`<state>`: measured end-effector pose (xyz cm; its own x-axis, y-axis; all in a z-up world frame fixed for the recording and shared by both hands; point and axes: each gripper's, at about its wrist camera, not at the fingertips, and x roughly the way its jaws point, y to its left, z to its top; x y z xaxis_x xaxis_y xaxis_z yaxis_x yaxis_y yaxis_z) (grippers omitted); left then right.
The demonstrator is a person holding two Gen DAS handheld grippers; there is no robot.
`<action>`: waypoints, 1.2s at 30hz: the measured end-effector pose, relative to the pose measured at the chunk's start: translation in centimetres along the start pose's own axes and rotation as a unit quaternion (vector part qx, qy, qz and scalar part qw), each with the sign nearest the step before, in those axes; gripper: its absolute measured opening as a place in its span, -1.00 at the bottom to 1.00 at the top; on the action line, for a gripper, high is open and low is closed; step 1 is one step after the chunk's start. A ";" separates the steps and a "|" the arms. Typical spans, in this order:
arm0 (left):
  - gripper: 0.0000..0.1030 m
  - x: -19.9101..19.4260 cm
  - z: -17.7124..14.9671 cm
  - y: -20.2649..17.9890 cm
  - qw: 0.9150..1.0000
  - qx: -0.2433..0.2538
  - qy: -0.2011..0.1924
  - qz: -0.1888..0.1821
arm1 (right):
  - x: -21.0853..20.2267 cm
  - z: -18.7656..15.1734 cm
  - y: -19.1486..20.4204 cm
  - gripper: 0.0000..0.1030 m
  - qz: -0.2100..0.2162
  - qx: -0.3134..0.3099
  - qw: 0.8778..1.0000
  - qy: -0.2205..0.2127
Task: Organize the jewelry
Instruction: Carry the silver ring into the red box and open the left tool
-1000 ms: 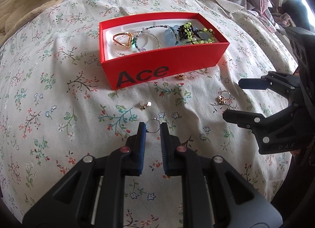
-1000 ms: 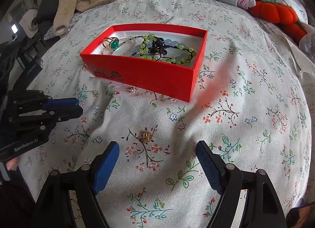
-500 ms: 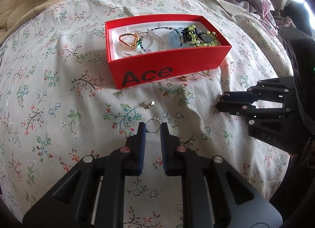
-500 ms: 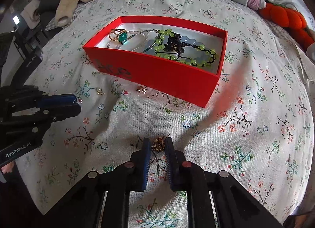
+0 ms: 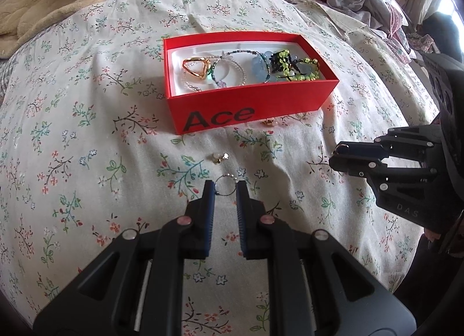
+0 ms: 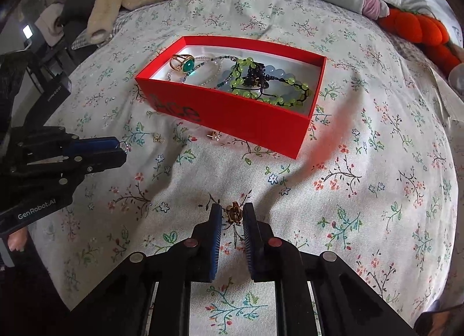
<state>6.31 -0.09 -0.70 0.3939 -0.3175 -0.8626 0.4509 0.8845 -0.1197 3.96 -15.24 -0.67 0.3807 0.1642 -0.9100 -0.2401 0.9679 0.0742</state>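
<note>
Floral cotton bedspread, red cardboard box printed "Ace" holding gold ring and beaded bracelets, nearer than it my left gripper nipping thin wire ring, my right gripper just closed onto small gold earring

Box on the bedspread, bracelets inside, two earrings in front.

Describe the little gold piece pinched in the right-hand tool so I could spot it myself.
Start at the red cardboard box marked "Ace" on the floral bedspread, then come toward the camera to the right gripper. Pinched between its blue pads is a small gold knot-shaped earring. Unlike the two tiny gold studs lying loose by the box, it is bigger, darker, and held.
</note>
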 end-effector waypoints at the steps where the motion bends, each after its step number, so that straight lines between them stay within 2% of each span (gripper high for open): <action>1: -0.68 -0.2 0.1 0.1 1.000 -0.004 -0.003 -0.001 | -0.2 0.0 -0.1 -0.71 0.001 0.002 1.000 -0.002; 8: -0.68 -1.4 1.1 0.4 0.999 -0.025 -0.024 -0.005 | -2.1 0.8 -0.7 -0.71 0.006 0.017 0.999 -0.028; 21: -0.68 -2.8 4.1 -0.7 0.997 -0.022 -0.080 -0.003 | -4.7 3.1 -1.3 -0.71 0.008 0.042 0.996 -0.083; 26: -0.68 -1.7 5.4 -1.4 0.996 -0.014 -0.090 0.004 | -4.4 3.6 -1.5 -0.71 0.003 0.049 0.995 -0.087; 36: -0.68 1.7 6.8 -1.7 0.996 -0.009 -0.085 0.025 | -3.2 4.0 -2.8 -0.71 -0.007 0.070 0.994 -0.080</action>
<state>11.66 -4.48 1.35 0.5466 -0.3248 -0.7718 0.4132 0.9063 -0.0887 7.01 -17.70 3.66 0.5234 0.1671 -0.8356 -0.1108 0.9856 0.1277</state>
